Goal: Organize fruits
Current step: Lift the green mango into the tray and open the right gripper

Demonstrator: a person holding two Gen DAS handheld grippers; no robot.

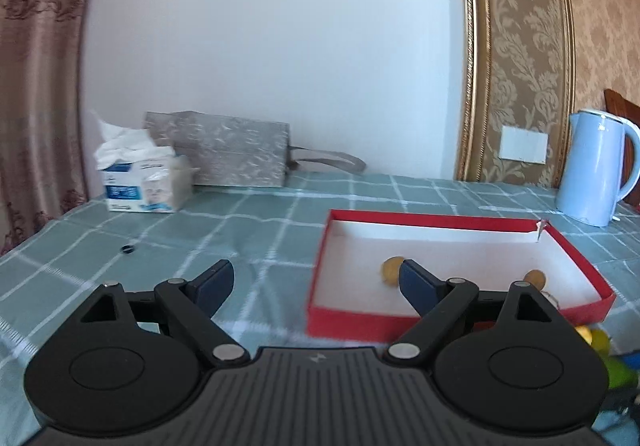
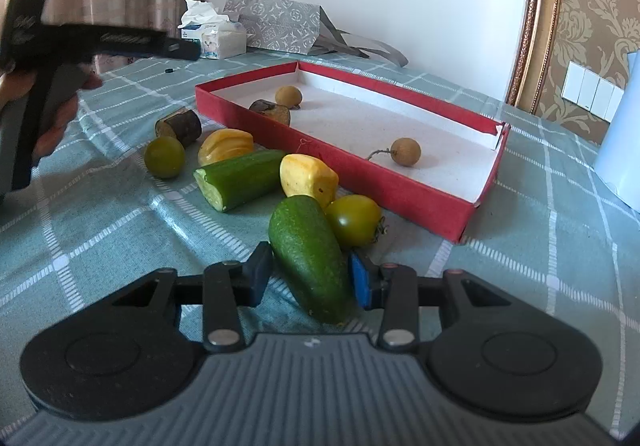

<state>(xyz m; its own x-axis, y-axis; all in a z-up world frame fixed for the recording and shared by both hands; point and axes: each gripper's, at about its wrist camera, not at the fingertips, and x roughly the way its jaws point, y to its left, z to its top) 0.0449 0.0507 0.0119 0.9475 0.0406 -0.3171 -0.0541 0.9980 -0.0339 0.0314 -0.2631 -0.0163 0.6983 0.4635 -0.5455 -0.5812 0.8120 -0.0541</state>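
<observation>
- The dark green avocado (image 2: 310, 266) lies on the checked tablecloth (image 2: 540, 246), just before the red box (image 2: 400, 189), narrow end towards the camera, long axis running away.
- The right gripper (image 2: 310, 278) clasps it.
- The left gripper (image 1: 316, 282) gapes empty.

Not much to actually read here, honestly

The tissue box (image 1: 142, 185) near the back left corner of the table (image 1: 256, 230) has blue printed label panels, but the lettering's too small and blurry to make out. The grey patterned bag (image 2: 276, 27) beside it only shows ornament motifs, no words.
</observation>
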